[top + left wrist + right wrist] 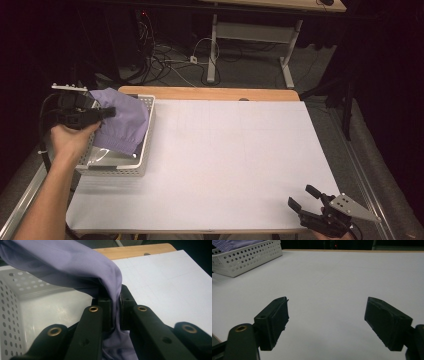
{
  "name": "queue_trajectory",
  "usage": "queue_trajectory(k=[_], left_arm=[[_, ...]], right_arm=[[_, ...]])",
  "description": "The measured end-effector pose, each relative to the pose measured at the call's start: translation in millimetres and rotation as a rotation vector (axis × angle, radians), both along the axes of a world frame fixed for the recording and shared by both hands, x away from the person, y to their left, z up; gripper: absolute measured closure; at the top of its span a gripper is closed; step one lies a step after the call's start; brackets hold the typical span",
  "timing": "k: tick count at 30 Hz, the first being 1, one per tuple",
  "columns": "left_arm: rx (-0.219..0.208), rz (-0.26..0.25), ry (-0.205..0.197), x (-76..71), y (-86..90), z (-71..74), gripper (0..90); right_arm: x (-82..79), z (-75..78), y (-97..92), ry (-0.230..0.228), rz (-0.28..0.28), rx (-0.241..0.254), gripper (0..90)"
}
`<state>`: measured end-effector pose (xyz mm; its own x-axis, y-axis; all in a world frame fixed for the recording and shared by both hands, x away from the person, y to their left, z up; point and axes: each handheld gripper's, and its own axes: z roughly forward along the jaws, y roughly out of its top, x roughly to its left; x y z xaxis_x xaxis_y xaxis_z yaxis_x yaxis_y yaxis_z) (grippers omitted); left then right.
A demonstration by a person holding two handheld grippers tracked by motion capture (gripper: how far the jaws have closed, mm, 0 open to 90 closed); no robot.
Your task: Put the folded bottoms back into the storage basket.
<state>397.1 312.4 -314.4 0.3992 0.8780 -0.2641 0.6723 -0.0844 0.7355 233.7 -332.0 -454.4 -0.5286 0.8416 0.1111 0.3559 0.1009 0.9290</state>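
pinching a fold of the purple cloth (75,267), the left gripper (113,298) holds it over the white basket (148,131) at the table's left edge, likely to drop it in, while the right gripper (325,322) rests spread wide, idle.

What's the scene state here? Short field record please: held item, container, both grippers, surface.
held item: purple cloth, draped over the basket
container: white perforated basket, at the table's far left
left gripper: jaws shut on the cloth, above the basket
right gripper: jaws open, nothing between them, near the table's right front corner
surface: white table, wooden strip along its far edge
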Motion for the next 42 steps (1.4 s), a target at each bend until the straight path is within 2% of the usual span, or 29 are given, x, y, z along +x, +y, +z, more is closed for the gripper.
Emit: queue_trajectory(k=[10,21,26,34,42], left_arm=[[-0.004,0.008,0.021,5.5,3.3,-12.6,81.2],[-0.001,-0.018,0.022,11.6,-3.3,-21.5,81.1],[0.004,-0.008,0.046,16.5,-3.4,-30.9,81.1],[0.065,0.002,0.08,25.0,-8.7,-42.2,80.9],[0.054,0.036,0.095,28.5,-4.9,-55.6,80.8]], right_arm=[[0.3,-0.1,0.1,0.001,0.0,0.0,20.3],[0.5,-0.2,-0.1,0.001,0.0,0.001,20.2],[0.4,-0.2,-0.2,0.002,0.001,0.0,20.2],[0.5,-0.3,-0.1,0.003,-0.001,-0.001,20.2],[0.6,-0.3,-0.4,0.002,0.0,-0.001,20.2]])
